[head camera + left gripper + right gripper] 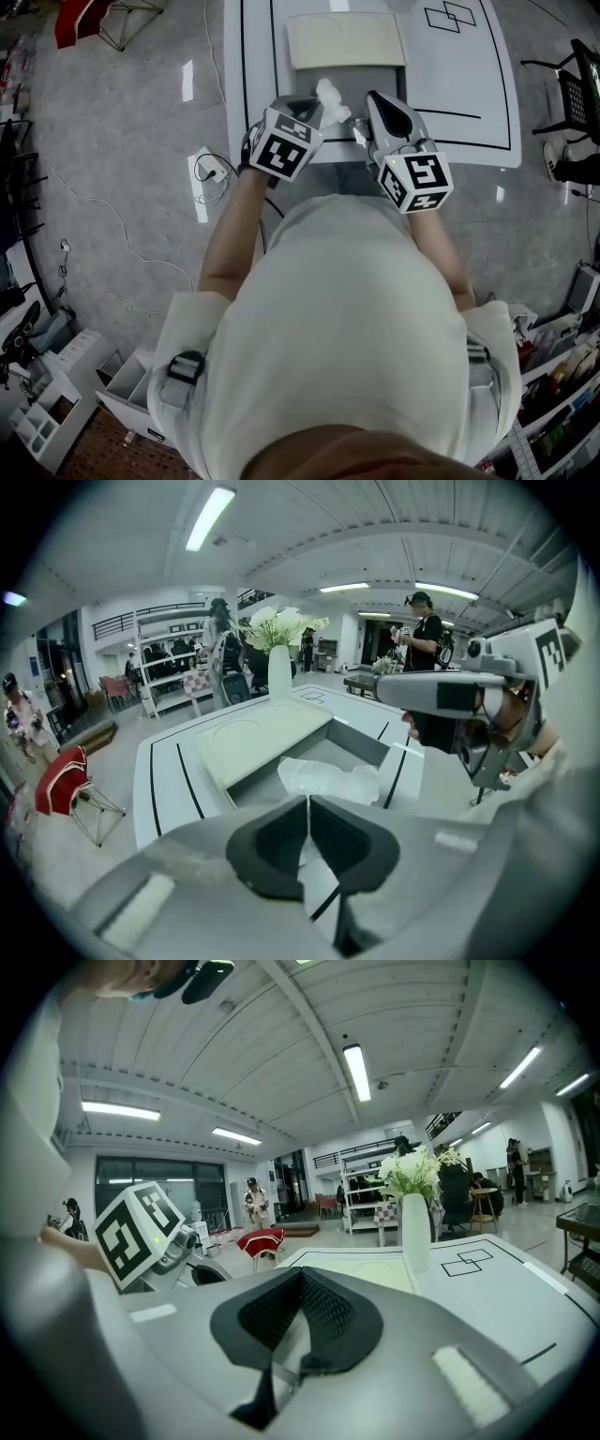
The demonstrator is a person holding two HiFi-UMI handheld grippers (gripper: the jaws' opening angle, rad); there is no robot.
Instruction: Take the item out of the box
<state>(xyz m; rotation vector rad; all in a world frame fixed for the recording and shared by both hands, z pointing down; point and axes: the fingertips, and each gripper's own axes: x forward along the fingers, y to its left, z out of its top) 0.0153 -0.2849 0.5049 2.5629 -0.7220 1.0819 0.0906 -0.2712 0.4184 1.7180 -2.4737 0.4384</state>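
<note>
A grey box (375,77) lies open on the white table, its cream lid (345,39) folded back on the far side. The item, a small thing in crumpled clear plastic (330,97), is held just above the box's near left part. My left gripper (319,105) is shut on it. In the left gripper view the plastic wrap (328,778) bulges out past the closed pads (281,832), with the box (361,745) behind it. To its right, my right gripper (373,101) hovers over the box's near edge, jaws shut (298,1277) with nothing seen between them.
The table (469,84) carries black outline markings and a white vase of flowers (414,1227) at the far end. A red folding chair (66,785) stands on the floor to the left. Cables and a power strip (204,173) lie by the table. People stand in the background.
</note>
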